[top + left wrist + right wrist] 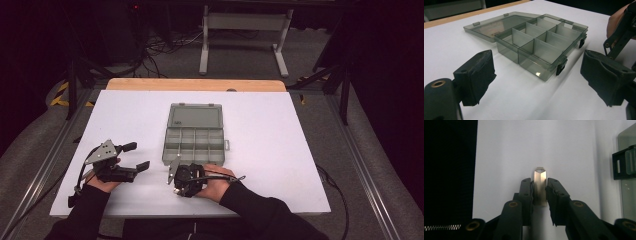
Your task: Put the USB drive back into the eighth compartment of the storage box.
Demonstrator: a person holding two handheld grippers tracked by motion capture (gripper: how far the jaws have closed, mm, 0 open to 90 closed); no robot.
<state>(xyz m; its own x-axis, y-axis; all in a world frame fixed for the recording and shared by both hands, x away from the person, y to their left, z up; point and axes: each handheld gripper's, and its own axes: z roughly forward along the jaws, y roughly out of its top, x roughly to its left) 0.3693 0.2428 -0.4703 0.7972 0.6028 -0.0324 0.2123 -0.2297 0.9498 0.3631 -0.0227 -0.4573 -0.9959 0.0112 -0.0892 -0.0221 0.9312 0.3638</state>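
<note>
My right gripper (pixel 539 192) had clamped a small metal piece (pixel 540 183), likely bound for the open organizer box (pixel 194 134) at 12 o'clock; left gripper (pixel 536 80) idled, jaws apart.

A small silvery metal piece (pixel 539 185) with a pointed tip, flat on the white table just before the open grey compartment box (pixel 195 142)

left tool (pixel 139 156) jaws wide apart, right tool (pixel 539 188) jaws clamped together
</note>
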